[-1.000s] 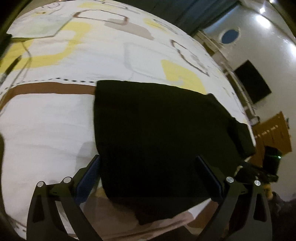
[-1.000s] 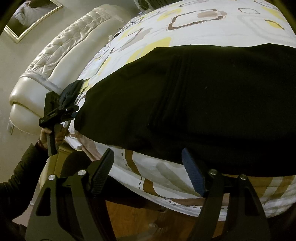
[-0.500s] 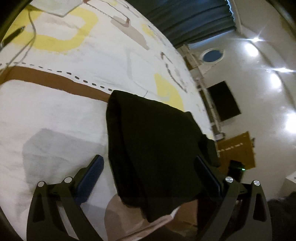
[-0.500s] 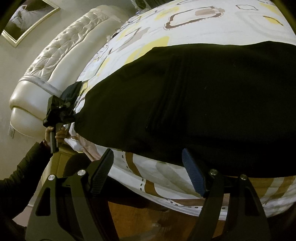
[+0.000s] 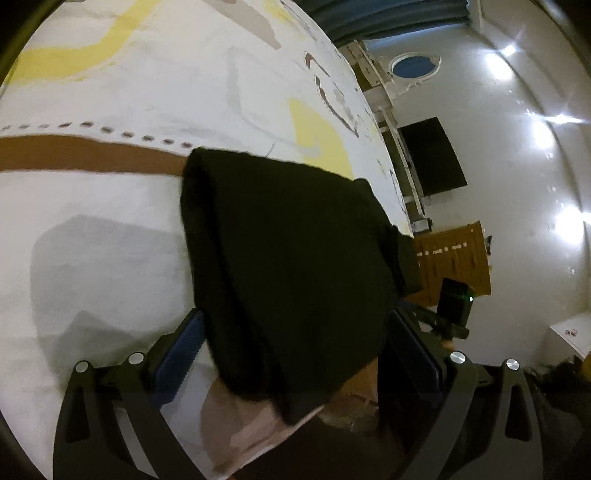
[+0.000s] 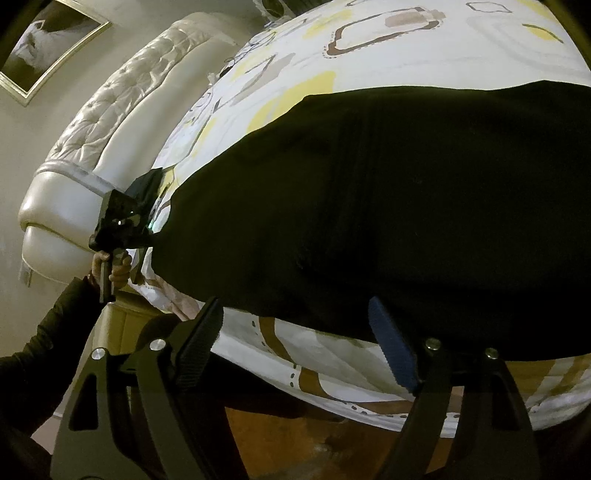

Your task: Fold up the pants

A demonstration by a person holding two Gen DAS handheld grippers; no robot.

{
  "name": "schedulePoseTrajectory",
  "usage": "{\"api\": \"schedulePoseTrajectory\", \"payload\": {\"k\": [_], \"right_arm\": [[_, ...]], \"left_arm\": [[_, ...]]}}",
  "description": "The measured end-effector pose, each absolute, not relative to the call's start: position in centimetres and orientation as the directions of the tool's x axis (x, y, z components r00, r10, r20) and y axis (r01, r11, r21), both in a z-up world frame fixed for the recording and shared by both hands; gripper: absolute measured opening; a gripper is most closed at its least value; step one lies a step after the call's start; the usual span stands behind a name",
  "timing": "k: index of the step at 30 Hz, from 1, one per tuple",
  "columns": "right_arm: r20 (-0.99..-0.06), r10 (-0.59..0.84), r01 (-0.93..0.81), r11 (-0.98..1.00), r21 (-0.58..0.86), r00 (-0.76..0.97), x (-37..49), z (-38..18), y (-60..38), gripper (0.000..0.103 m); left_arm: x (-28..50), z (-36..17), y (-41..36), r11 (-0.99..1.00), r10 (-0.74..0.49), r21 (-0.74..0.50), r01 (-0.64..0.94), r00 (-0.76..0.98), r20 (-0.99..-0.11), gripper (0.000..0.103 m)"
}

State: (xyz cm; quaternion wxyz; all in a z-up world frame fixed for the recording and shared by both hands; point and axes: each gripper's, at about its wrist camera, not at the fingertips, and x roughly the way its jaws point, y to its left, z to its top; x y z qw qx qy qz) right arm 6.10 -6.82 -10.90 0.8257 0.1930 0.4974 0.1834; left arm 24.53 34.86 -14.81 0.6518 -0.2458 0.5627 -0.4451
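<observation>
Now the black pants (image 6: 388, 206) lie folded along the bed's (image 6: 424, 55) near edge. Both grippers, left gripper (image 5: 295, 354) and right gripper (image 6: 295, 343), stand wide at that edge, the right's jaws having just opened further, gripping nothing.

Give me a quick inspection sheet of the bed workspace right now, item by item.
Surface: bed sheet, white with yellow and brown shapes.
Job's things: black pants lying along the near bed edge, one end between the left gripper's fingers.
Clutter: nothing seen.
Grippers: left gripper open around the pants' end, pads apart from the cloth; right gripper open, jaws just widened, nothing between them.
Cables: nothing seen.
Surroundings: padded headboard, framed picture, dark curtain, wall screen.
</observation>
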Motion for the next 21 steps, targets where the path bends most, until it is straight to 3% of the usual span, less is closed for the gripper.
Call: {"api": "schedulePoseTrajectory", "payload": {"k": [4, 8, 11, 14, 16, 21], "right_arm": [[-0.748, 0.497, -0.109, 0.856, 0.505, 0.439, 6.0, -10.9, -6.7, 0.083], [-0.744, 0.501, -0.108, 0.853, 0.51, 0.442, 6.0, -10.6, -6.6, 0.083], [-0.737, 0.509, -0.109, 0.847, 0.52, 0.445, 5.9, -10.5, -6.7, 0.083], [-0.73, 0.516, -0.116, 0.843, 0.525, 0.447, 5.9, -10.3, -6.8, 0.083], [-0.726, 0.521, -0.12, 0.841, 0.528, 0.45, 5.9, -10.0, -6.8, 0.083], [-0.703, 0.536, -0.137, 0.83, 0.541, 0.467, 5.7, -9.1, -7.0, 0.083]], "left_arm": [[24.3, -14.8, 33.8, 0.46, -0.877, -0.839, 0.291, -0.002, -0.481, 0.097], [23.9, -14.6, 32.9, 0.518, -0.845, -0.798, 0.31, 0.041, -0.533, 0.095], [23.7, -14.9, 32.8, 0.627, -0.77, -0.722, 0.293, 0.093, -0.631, 0.033], [23.4, -15.1, 33.0, 0.64, -0.761, -0.714, 0.284, 0.107, -0.64, 0.029], [23.1, -14.7, 32.9, 0.64, -0.762, -0.71, 0.293, 0.127, -0.635, 0.019], [22.0, -11.1, 31.7, 0.655, -0.752, -0.679, 0.332, 0.197, -0.629, 0.018]]}}
